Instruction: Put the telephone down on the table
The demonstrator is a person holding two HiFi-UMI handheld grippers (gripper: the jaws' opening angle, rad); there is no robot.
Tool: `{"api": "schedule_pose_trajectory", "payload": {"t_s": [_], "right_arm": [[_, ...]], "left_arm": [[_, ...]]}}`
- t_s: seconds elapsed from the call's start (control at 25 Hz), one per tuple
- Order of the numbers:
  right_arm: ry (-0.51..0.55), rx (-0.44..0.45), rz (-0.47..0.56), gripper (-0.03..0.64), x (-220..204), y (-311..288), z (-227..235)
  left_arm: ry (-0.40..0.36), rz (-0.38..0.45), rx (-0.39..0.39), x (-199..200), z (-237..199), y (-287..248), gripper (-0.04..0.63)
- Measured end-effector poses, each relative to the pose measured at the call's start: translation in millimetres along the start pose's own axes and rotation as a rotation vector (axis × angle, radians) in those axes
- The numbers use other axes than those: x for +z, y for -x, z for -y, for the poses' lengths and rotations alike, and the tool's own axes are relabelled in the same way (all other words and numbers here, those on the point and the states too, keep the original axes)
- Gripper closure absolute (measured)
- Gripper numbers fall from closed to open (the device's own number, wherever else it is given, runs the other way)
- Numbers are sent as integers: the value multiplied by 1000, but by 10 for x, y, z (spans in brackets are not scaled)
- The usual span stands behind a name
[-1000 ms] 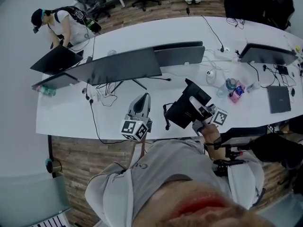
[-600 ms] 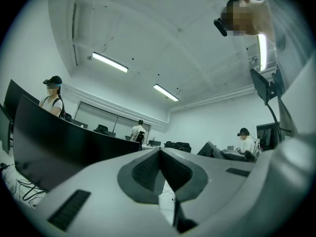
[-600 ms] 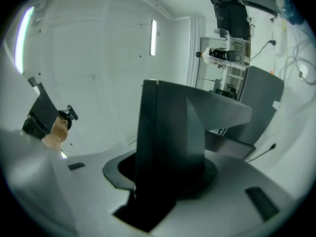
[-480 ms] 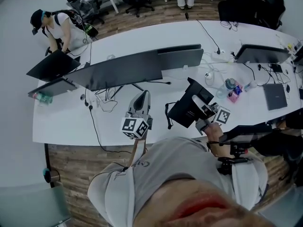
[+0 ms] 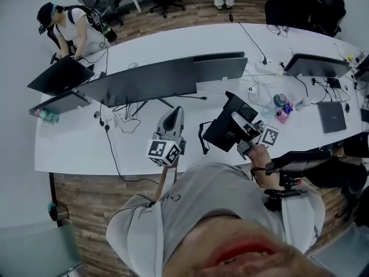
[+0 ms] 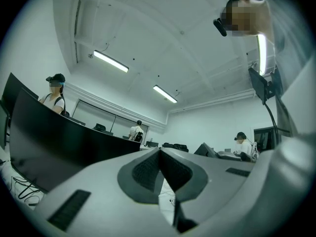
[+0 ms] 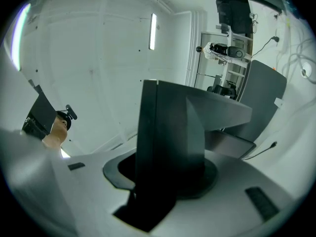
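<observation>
A black desk telephone (image 5: 229, 127) hangs tilted above the white table (image 5: 86, 149), its coiled cord (image 5: 202, 137) dangling at its left. My right gripper (image 5: 241, 126) is shut on the telephone's right side. In the right gripper view the dark body of the telephone (image 7: 168, 142) fills the gap between the jaws. My left gripper (image 5: 172, 120) hovers over the table to the left of the telephone, pointing away from me. Its pads (image 6: 148, 169) meet with nothing between them.
Two wide monitors (image 5: 155, 79) stand along the table's middle, with cables (image 5: 124, 117) under them. A bottle (image 5: 279, 103), a pink item (image 5: 283, 113), a laptop (image 5: 330, 115) and another monitor (image 5: 314, 65) sit at the right. A person (image 5: 69, 25) bends over at the far left.
The telephone and my right gripper have shifted slightly up and away across the view. My left gripper has stayed at the telephone's left, jaws together.
</observation>
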State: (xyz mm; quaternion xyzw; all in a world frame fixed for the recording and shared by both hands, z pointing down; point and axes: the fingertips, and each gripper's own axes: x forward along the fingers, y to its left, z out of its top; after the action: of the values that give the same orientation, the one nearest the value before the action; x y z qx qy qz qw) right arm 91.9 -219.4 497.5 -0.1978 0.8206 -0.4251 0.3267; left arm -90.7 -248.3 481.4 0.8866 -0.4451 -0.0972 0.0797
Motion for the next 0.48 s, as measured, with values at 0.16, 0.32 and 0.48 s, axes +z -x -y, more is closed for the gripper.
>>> {"api": "schedule_pose_trajectory", "payload": {"t_s": [0.16, 0.32, 0.48], "right_arm": [[-4, -6, -23, 437, 13, -63, 78], [-4, -14, -67, 437, -43, -141, 239], [-5, -46, -142, 437, -144, -199, 477]], "left_arm": [[5, 4, 17, 19, -66, 53, 586], [6, 2, 41, 29, -168, 140, 586], [3, 6, 63, 95, -289, 201, 586]]}}
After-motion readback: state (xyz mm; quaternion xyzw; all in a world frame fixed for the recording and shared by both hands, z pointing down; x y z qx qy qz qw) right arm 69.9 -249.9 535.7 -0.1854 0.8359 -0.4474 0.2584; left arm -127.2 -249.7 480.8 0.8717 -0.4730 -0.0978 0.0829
